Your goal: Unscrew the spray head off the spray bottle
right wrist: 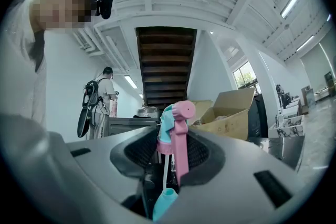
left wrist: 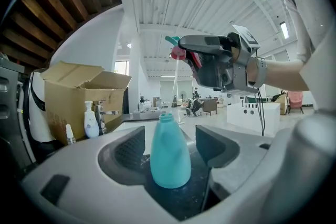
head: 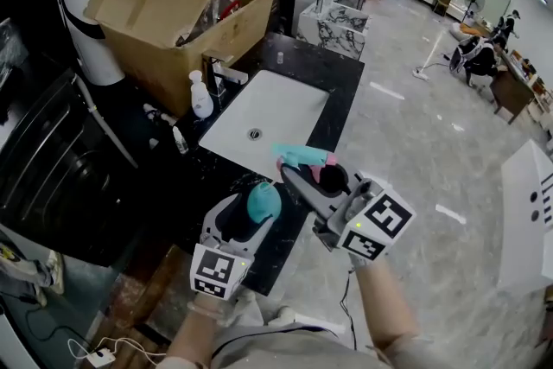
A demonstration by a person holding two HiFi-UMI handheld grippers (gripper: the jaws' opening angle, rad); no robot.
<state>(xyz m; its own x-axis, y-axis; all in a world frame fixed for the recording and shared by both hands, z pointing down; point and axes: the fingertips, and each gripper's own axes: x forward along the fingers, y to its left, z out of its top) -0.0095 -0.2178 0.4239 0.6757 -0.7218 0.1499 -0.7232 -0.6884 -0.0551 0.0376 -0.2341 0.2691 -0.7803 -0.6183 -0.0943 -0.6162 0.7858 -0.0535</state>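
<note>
Head view steeply down on left gripper and right gripper, each gripper view close along its jaws, angled upward, all sharing cardboard box beyond them.

In the head view, at lower centre, the left gripper covers most of the spray bottle, so only its teal top shows. In the right gripper view the bottle's body is cut off at the bottom edge. The contents of the cardboard box, upper left, are too small to tell.

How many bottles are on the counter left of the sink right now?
2. A white pump bottle stands beside the faucet; a small white bottle stands nearer the counter's front edge. Others may be hidden.
</note>
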